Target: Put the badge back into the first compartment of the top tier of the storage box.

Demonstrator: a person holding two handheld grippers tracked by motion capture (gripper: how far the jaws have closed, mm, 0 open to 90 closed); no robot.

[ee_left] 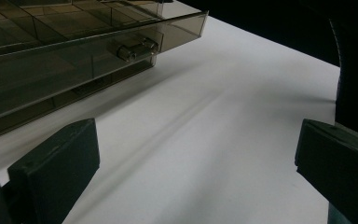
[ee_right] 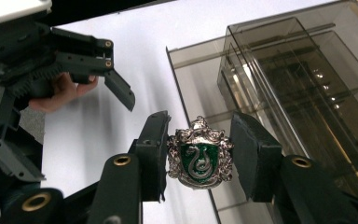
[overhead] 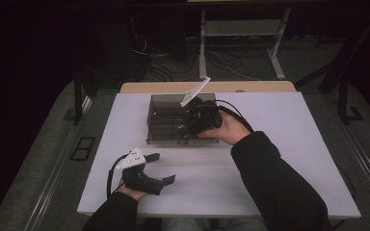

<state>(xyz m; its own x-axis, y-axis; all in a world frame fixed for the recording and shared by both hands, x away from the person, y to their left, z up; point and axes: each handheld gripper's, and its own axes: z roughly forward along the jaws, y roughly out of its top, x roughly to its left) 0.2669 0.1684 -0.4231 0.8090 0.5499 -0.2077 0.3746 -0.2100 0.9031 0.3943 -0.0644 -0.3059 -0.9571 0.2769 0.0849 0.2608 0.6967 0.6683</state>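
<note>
Seen from the right gripper view: a silver badge (ee_right: 199, 152) with a green shield and a snake on it, clamped between the two black jaws of the right gripper (ee_right: 199, 156), one pad pressing on each side edge. Held above the near left corner of the smoky clear plastic box (ee_right: 279, 88), over its rim, with the white table (ee_right: 121, 60) just left of that corner. Cannot tell whether touching the box or hanging free above it.

From the high view: right gripper (overhead: 192, 126) down over the front part of the box (overhead: 166, 118), hand wrapped round it, dark sleeve (overhead: 274, 183) running back from the box toward the near table edge. Grey plate (overhead: 195, 91) tilted up over the box's far side.

Left gripper (overhead: 161, 168) well apart from the box, nearer the front edge of the table (overhead: 270, 110) and left of the box's front left corner. Jaws spread wide, nothing between them. In the left gripper view, bare table between the two pads, with the box (ee_left: 74, 51) beyond them, its small round knob (ee_left: 135, 49) facing the gripper.
</note>
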